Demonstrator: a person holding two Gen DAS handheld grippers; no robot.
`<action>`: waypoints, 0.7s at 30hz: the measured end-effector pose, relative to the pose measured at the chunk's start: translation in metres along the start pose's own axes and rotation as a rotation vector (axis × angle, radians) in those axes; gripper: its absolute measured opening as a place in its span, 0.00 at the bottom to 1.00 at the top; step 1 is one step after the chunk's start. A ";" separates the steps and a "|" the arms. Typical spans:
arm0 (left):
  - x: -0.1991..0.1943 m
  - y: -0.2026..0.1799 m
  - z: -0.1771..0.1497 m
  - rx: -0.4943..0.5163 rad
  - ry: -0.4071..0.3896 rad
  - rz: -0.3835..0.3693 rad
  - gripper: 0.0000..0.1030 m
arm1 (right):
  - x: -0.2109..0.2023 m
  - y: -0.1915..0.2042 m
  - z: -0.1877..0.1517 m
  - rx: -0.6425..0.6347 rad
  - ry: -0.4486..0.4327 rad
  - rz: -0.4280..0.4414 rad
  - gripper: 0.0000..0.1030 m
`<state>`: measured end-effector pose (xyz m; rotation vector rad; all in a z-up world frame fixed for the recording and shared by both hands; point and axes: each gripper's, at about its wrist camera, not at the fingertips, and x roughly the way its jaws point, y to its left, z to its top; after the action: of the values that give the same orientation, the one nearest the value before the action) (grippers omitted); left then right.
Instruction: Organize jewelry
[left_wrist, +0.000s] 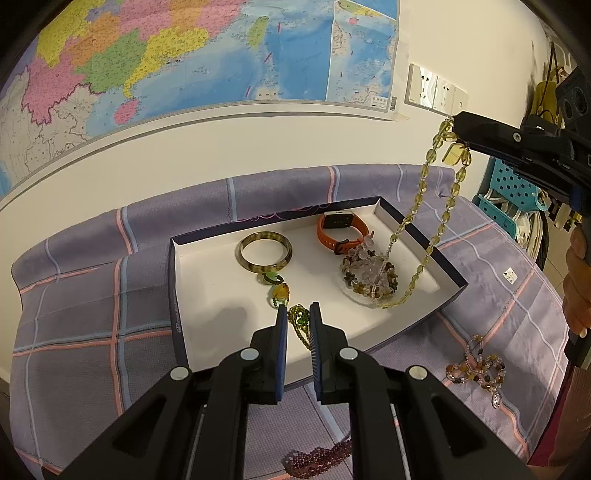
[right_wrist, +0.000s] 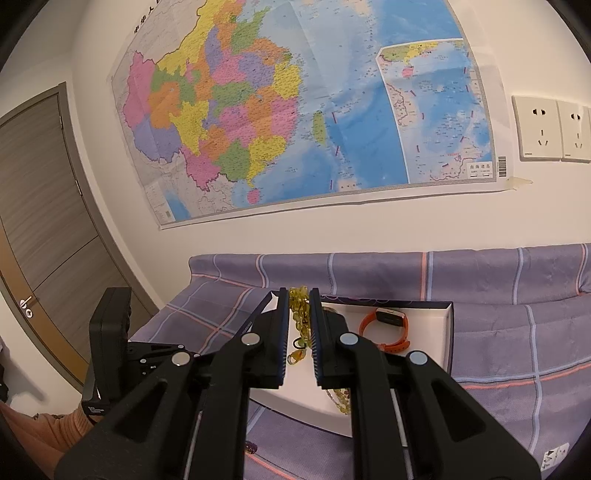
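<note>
Your right tool (left_wrist: 455, 120) is raised above the shallow white box with dark blue rim (left_wrist: 448, 271) and is closed on the long yellow bead necklace (left_wrist: 419, 206). The necklace hangs down in a loop, and its lower end rests on the box floor beside the pile of clear and brown bead bracelets (left_wrist: 369, 275). Your left tool (left_wrist: 298, 308) is low at the near edge of the box, its jaws narrow, holding the green bead strand (left_wrist: 300, 321). In the box also lie the brown striped bangle (left_wrist: 265, 252) and the orange smartwatch (left_wrist: 341, 229). The box sits on a purple checked cloth (left_wrist: 74, 314), where a mixed-colour bead string (left_wrist: 478, 365) lies outside it.
</note>
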<state>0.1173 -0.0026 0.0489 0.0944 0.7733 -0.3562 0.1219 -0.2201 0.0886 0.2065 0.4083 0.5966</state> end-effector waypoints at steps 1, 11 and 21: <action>0.000 0.000 0.000 0.000 0.000 0.002 0.10 | 0.000 0.000 0.000 -0.001 0.001 -0.001 0.11; 0.005 0.002 0.001 -0.001 0.009 0.008 0.10 | 0.002 0.000 0.000 0.001 0.004 -0.003 0.11; 0.015 0.002 0.001 -0.008 0.033 0.015 0.10 | 0.007 -0.002 0.000 0.004 0.010 0.001 0.11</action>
<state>0.1290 -0.0048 0.0394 0.0982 0.8065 -0.3381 0.1282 -0.2179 0.0853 0.2079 0.4191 0.5982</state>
